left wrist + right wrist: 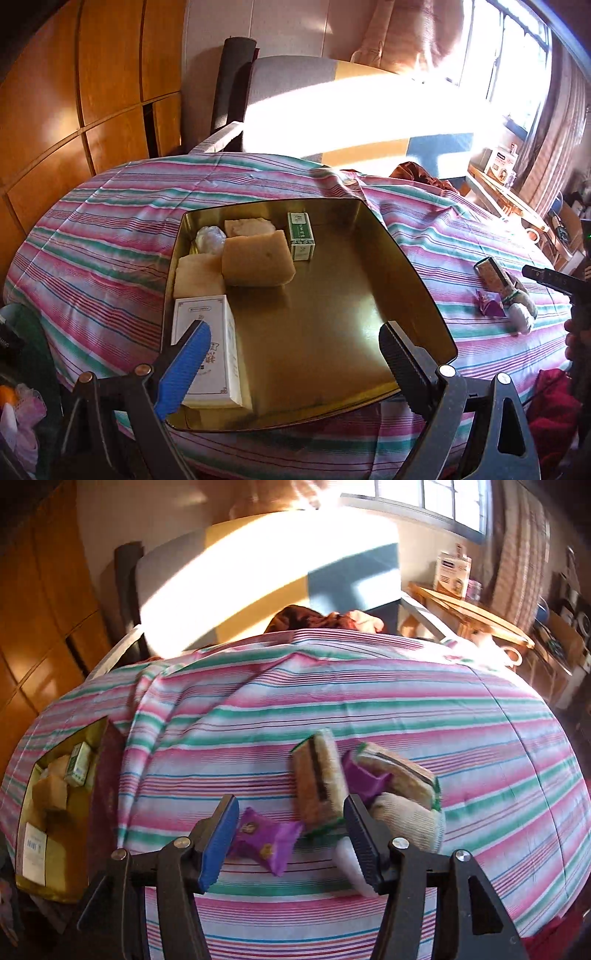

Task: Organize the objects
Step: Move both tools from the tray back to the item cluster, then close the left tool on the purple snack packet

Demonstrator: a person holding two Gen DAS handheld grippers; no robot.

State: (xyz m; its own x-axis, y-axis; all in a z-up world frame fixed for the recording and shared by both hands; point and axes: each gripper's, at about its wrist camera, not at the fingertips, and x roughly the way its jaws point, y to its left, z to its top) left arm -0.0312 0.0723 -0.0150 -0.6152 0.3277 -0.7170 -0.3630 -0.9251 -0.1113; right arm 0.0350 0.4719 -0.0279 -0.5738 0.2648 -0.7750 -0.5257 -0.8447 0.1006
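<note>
A: Gold tin [413,258] is sitting on the striped bed [110,229], partly filled; left gripper [295,373] fingers are being held wide, empty.

B: Right gripper [291,845] fingers are part-open around the purple packet [266,840]; the crowded sponge [317,786] is risking being snagged.

Sunlight pours through the window [517,44] — across a striped bedspread [110,229]. Wooden wardrobe [74,92] stands left.

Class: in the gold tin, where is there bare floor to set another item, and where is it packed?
Free: the tin floor right of the green box and white box. Crowded: the left side around the sponge.
</note>
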